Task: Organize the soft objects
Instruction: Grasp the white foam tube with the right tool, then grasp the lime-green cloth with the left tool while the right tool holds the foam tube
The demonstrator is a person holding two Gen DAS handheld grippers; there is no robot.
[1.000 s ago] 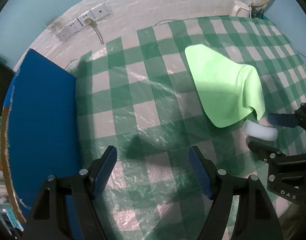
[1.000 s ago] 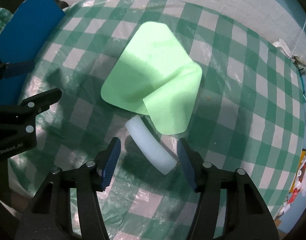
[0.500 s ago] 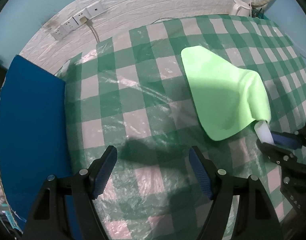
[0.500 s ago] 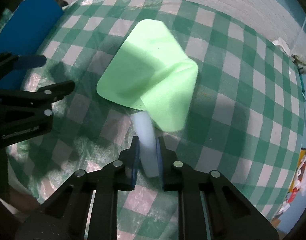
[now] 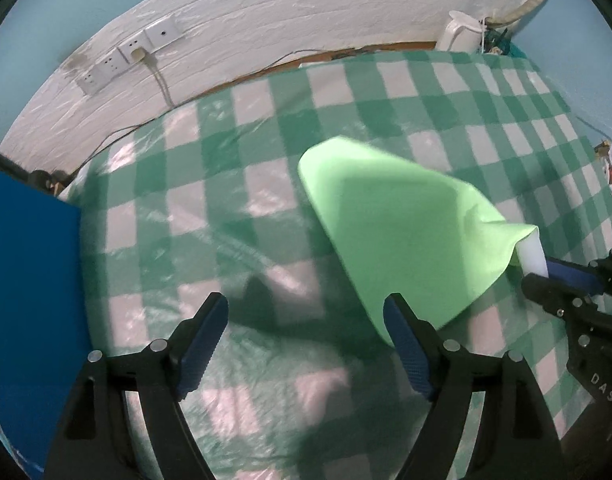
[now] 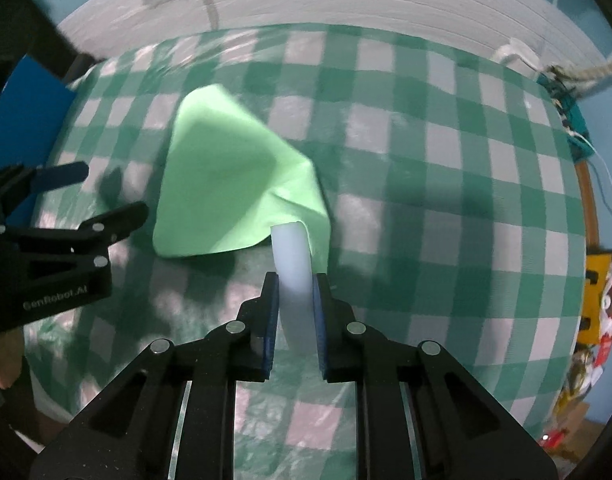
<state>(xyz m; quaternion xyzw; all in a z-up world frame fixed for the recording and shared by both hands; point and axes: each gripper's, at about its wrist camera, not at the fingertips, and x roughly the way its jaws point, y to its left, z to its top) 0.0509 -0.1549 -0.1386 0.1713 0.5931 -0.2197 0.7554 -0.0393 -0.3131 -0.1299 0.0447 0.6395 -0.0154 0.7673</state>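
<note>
Lifted since earlier: right hand-held gripper (image 6: 294, 308), pointing steeply down, clamps white foam tube (image 6: 292, 264), raising green cloth (image 6: 226, 184) corner; left hand-held gripper (image 5: 306, 340) spread wide, empty, jaws just opening, above table (image 5: 234, 184).

one green cloth (image 5: 401, 224), one white foam roll (image 6: 292, 264) (clamped), two grippers

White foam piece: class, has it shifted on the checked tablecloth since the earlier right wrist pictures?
Yes. The foam piece lay flat on the tablecloth beside the green cloth; now the right tongs are shut on it, its far end lifting the cloth's corner.
</note>
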